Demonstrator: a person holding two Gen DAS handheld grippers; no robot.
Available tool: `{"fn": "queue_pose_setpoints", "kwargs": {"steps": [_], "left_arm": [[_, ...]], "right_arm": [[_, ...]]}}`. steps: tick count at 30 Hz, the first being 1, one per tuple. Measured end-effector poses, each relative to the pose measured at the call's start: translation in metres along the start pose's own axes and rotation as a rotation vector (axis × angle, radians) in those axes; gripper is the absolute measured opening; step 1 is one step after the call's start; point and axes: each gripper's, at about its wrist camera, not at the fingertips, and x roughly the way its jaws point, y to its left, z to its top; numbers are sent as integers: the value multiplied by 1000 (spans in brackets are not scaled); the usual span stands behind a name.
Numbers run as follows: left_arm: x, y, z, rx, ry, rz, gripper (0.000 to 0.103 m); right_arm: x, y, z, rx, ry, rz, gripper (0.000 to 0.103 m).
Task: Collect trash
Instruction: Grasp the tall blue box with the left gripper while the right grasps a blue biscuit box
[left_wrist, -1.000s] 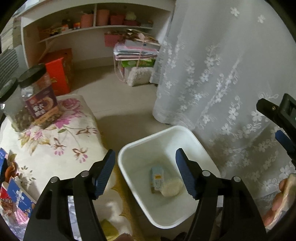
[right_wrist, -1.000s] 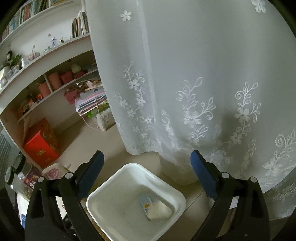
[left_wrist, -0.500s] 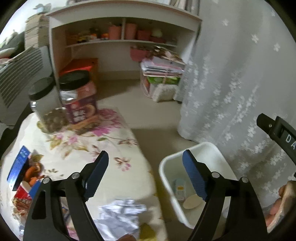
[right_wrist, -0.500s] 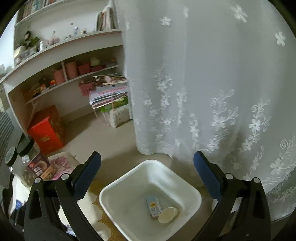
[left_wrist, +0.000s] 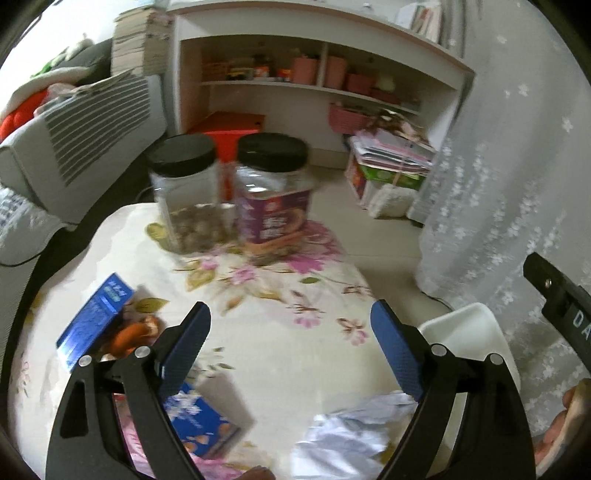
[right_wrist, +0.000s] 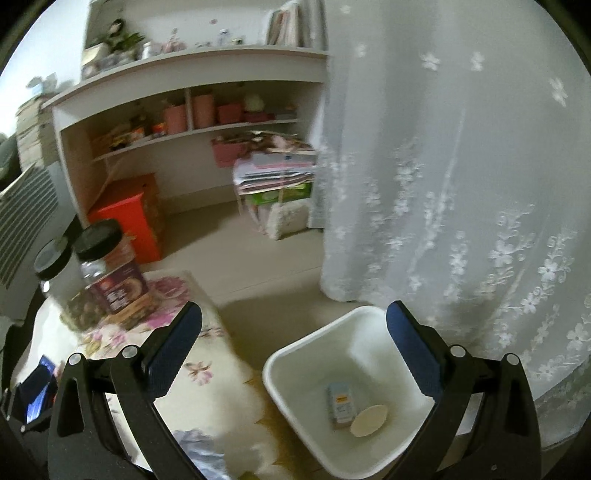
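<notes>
Crumpled white paper (left_wrist: 347, 435) on floral cloth (left_wrist: 266, 332); both hand-held grippers (left_wrist: 290, 345) (right_wrist: 293, 343) wide, empty.

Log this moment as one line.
left gripper: open, over table | right gripper: open, by bin | bin: box, disc | crumpled paper: on table

**Mostly plastic and paper here**

The bin (right_wrist: 354, 369) by the right hand-held gripper (right_wrist: 291, 343) looks like smooth, slightly glossy white plastic. The table (left_wrist: 273, 354) has a matt floral cloth cover. The crumpled paper (left_wrist: 347, 432) near the left hand-held gripper (left_wrist: 291, 339) is wrinkly and white. Both jars (left_wrist: 271, 195) ahead are clear glossy plastic with black lids. The gripper pads (left_wrist: 186, 347) look textured, dark blue; the arms are matt black plastic.
</notes>
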Motion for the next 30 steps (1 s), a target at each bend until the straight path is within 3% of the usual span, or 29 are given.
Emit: {"fn": "queue_pose_setpoints", "kwargs": {"steps": [10,19,25,30], "left_arm": [[1,62,1,-53,14,75,86],[21,119,-2,-40,105,198,86],[55,162,1,9,251,252,86],[84,194,-2,37,388,226,86]], "right_arm": [[-2,67,-22,-106,17,72,96],[-3,115,-39,-183,54,161,96],[4,140,-50,-263,110,216,96],[12,164,-63,-352,183,312,96]]}}
